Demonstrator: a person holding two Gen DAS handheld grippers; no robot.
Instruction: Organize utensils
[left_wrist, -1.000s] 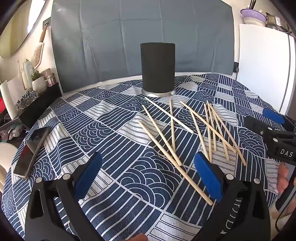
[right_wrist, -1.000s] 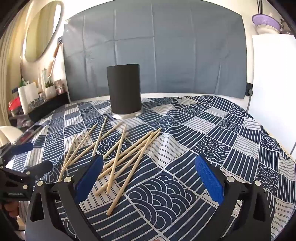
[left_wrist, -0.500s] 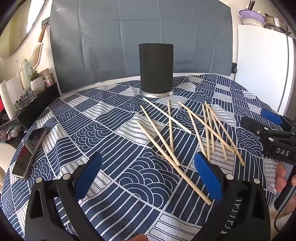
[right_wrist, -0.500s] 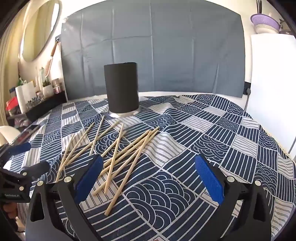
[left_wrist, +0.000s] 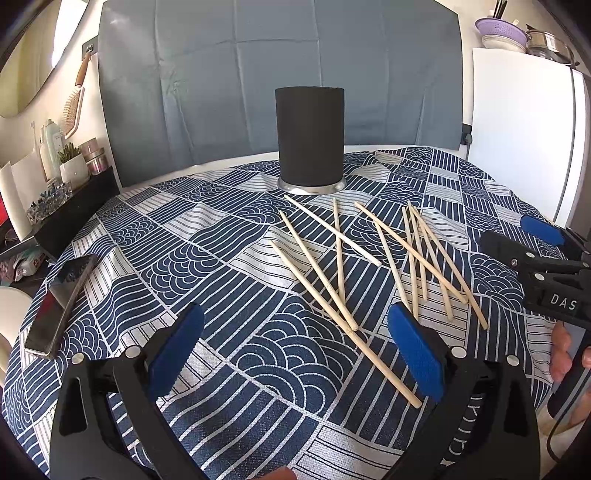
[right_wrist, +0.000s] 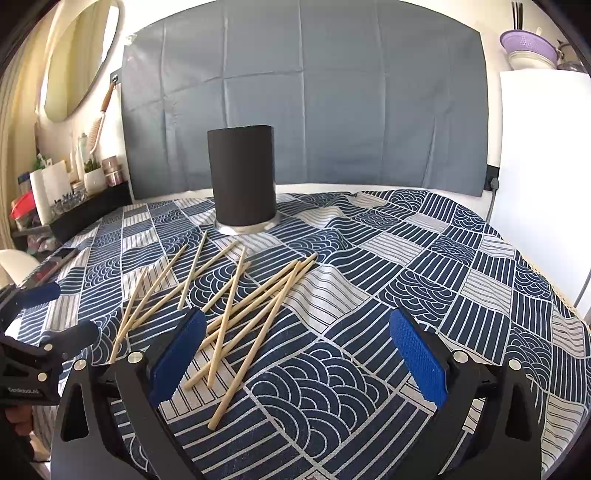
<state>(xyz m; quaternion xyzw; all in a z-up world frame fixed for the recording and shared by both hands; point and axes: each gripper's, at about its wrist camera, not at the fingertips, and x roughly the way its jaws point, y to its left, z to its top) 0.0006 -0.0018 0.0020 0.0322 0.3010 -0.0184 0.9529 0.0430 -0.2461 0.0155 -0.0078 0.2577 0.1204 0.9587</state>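
Observation:
A black cylindrical holder (left_wrist: 309, 140) on a silver base stands upright at the far middle of the table. Several wooden chopsticks (left_wrist: 321, 284) lie scattered and crossed on the patterned cloth in front of it. My left gripper (left_wrist: 295, 312) is open and empty just short of the near ends of the left sticks. In the right wrist view the holder (right_wrist: 242, 181) is back left and the chopsticks (right_wrist: 255, 299) spread left of centre. My right gripper (right_wrist: 297, 317) is open and empty, its left finger beside the nearest sticks. Each gripper shows in the other's view: right gripper (left_wrist: 513, 230), left gripper (right_wrist: 68, 312).
A blue and white patterned cloth (left_wrist: 184, 258) covers the round table. A phone (left_wrist: 59, 299) lies near its left edge. A black shelf (left_wrist: 74, 218) with small jars stands at the left, a white cabinet (left_wrist: 517, 129) at the right, a grey backdrop behind.
Both views shift only slightly. The chopsticks and the holder stay where they were, and both grippers remain open and empty.

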